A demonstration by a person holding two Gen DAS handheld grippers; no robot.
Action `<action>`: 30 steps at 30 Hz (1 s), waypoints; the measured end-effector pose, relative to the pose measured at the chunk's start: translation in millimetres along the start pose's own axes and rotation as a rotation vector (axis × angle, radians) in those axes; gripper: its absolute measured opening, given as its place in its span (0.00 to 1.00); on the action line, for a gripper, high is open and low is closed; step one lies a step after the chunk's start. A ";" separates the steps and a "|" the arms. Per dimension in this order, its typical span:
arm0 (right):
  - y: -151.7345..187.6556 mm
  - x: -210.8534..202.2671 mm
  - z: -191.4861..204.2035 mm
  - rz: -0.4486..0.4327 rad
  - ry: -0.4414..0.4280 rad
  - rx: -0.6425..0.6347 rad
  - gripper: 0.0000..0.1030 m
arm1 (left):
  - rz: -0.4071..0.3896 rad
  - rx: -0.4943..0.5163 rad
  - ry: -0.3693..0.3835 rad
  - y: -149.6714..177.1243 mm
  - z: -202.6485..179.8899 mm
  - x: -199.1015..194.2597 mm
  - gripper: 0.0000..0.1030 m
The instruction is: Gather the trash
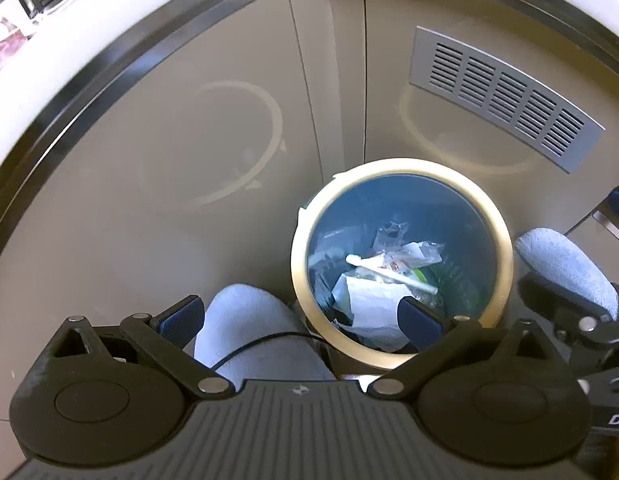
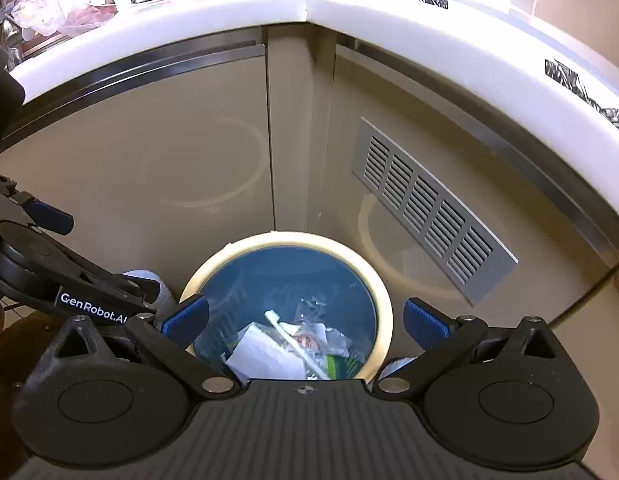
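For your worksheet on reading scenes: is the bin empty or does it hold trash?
Holds trash: the bin has paper and a white stick lying inside.

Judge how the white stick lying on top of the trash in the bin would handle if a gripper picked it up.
The stick looks straight and thin, so probably stiff and light. Its rounded shape suggests it could roll or slip between pads. It rests on loose paper and crinkled plastic in the bin, so that bedding would likely give under a push.

A grey vent [image 2: 431, 210] sits right of centre on beige cabinet doors [image 2: 157, 152]; a white counter [image 2: 349, 12] arcs across the top, clutter upper left.
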State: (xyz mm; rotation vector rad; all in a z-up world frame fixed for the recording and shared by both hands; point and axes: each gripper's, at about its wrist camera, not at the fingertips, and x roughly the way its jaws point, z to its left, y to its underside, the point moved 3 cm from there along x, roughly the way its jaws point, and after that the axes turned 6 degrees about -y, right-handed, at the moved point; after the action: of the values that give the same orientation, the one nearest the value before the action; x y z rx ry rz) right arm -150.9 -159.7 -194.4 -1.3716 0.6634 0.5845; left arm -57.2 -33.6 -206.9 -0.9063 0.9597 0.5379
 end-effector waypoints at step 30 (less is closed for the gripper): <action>1.0 -4.4 -23.2 -0.002 0.049 0.130 1.00 | -0.015 -0.053 0.030 2.7 15.1 1.6 1.00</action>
State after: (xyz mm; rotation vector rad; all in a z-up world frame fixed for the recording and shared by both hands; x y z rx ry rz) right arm -156.6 -182.6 -193.6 -1.2679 0.7271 0.4985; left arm -51.4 -19.4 -205.4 -0.9708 0.9688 0.5411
